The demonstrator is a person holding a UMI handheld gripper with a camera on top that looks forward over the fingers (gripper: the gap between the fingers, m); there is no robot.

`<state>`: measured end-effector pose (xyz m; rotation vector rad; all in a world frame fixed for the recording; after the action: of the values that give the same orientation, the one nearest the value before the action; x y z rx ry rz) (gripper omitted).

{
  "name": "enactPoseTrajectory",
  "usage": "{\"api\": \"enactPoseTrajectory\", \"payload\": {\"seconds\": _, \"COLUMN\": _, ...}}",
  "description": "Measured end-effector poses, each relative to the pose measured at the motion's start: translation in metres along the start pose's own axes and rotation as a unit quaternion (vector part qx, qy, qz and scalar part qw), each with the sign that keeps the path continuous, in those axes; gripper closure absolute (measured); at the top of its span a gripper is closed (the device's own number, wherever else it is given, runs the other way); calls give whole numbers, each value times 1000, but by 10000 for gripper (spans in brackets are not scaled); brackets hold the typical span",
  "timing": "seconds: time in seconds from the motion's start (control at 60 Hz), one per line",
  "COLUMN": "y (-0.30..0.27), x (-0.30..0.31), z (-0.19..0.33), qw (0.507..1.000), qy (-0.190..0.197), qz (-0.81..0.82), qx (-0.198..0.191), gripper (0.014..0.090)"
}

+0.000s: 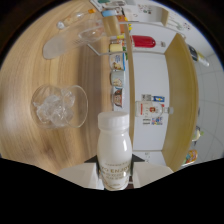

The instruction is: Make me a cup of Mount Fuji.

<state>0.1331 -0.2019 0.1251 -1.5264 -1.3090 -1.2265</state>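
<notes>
Your gripper point(116, 176) clamps white bottle point(114, 150), both fingers pressing its lower body. Bottle long axis runs along fingers, cap toward 12 o'clock. Ice-filled glass point(59, 106) lies at 10 o'clock, near, on wooden counter point(30, 65). Judgement: swing bottle toward 10 o'clock for pour.

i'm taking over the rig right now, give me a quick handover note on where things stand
Tool: shut on the white bottle, lifted and still capped.
Glass with ice: on the wooden counter, beside the bottle; only ice visible inside.
Empty clear glass: further along the counter beyond the iced one.
Done: ice is in the glass, bottle is picked up.
Left: uncap the bottle, pour into the iced glass, then the remaining steps of the drink.
</notes>
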Motion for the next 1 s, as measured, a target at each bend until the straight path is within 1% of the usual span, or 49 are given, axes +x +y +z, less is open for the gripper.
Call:
{"api": "enactPoseTrajectory", "payload": {"seconds": 0.15, "y": -6, "x": 7, "z": 3, "qw": 990, "qy": 25, "qz": -141, "qx": -4, "gripper": 566}}
{"api": "enactPoseTrajectory", "payload": {"seconds": 0.283, "y": -8, "x": 8, "z": 2, "qw": 978, "qy": 29, "qz": -208, "qx": -6, "gripper": 565}}
{"api": "enactPoseTrajectory", "payload": {"seconds": 0.433, "y": -9, "x": 11, "z": -1, "qw": 980, "qy": 25, "qz": -198, "qx": -14, "gripper": 568}}
{"api": "enactPoseTrajectory", "payload": {"seconds": 0.533, "y": -11, "x": 18, "z": -6, "qw": 986, "qy": 28, "qz": -164, "qx": -10, "gripper": 569}}
{"api": "enactPoseTrajectory", "payload": {"seconds": 0.6, "y": -16, "x": 24, "z": -11, "qw": 994, "qy": 27, "qz": -109, "qx": 3, "gripper": 567}}
{"api": "enactPoseTrajectory", "payload": {"seconds": 0.667, "y": -20, "x": 35, "z": -20, "qw": 999, "qy": 29, "qz": -18, "qx": 18, "gripper": 561}}
{"api": "enactPoseTrajectory", "payload": {"seconds": 0.7, "y": -22, "x": 42, "z": -26, "qw": 998, "qy": 31, "qz": 41, "qx": 28, "gripper": 562}}
{"api": "enactPoseTrajectory", "payload": {"seconds": 0.767, "y": -19, "x": 56, "z": -39, "qw": 986, "qy": 38, "qz": 157, "qx": 37, "gripper": 560}}
{"api": "enactPoseTrajectory", "payload": {"seconds": 0.817, "y": -21, "x": 66, "z": -48, "qw": 966, "qy": 41, "qz": 251, "qx": 53, "gripper": 560}}
{"api": "enactPoseTrajectory", "payload": {"seconds": 0.917, "y": -24, "x": 83, "z": -61, "qw": 909, "qy": 32, "qz": 405, "qx": 94, "gripper": 559}}
{"api": "enactPoseTrajectory", "payload": {"seconds": 1.0, "y": -17, "x": 84, "z": -59, "qw": 854, "qy": 17, "qz": 511, "qx": 99, "gripper": 559}}
